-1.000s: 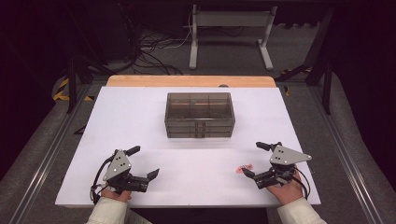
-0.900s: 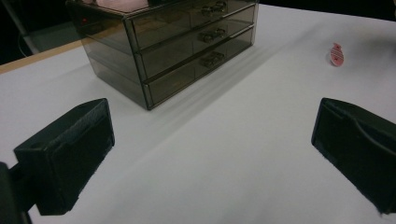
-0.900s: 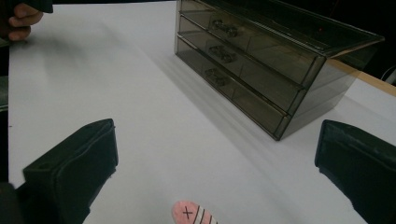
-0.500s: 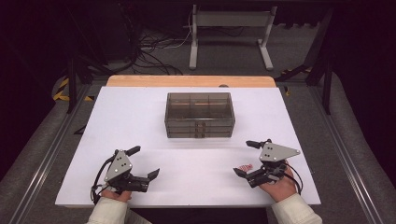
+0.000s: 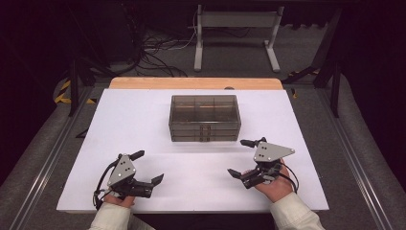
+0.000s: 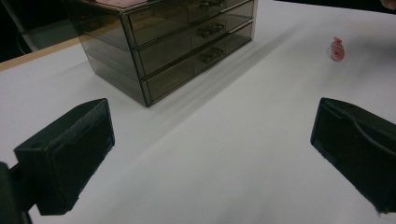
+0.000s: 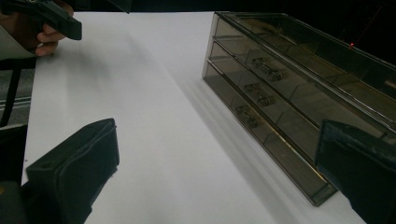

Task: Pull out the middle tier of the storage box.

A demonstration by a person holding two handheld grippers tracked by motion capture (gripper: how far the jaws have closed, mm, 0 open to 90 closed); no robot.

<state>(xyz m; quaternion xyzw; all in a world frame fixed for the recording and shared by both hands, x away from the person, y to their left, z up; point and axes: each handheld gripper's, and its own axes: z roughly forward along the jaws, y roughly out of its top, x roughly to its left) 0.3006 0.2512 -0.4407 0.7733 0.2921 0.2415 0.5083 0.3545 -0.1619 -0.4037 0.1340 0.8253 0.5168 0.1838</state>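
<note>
A smoked clear drawer box (image 5: pixel 204 117) with three drawers stands in the middle of the white table (image 5: pixel 143 120). All its drawers are closed. My left gripper (image 5: pixel 151 166) rests open at the front left, and in its own view (image 6: pixel 210 154) nothing is between the jaws. The right gripper (image 5: pixel 237 158) is open at the front right, its jaws pointing left. In the right gripper view (image 7: pixel 215 168) the drawer box (image 7: pixel 280 93) lies close on the right. A small red-striped piece (image 6: pixel 337 48) lies on the table beside the drawer box (image 6: pixel 187 42).
A wooden strip (image 5: pixel 191 83) runs along the table's far edge. Beyond it, cables (image 5: pixel 153 57) and a metal stand (image 5: pixel 234 28) sit on the floor. The other hand and its gripper (image 7: pixel 51 18) show far off in the right gripper view.
The right gripper has moved left and a little forward, over where the small red piece lay in the high view. The left gripper has stayed in place.
</note>
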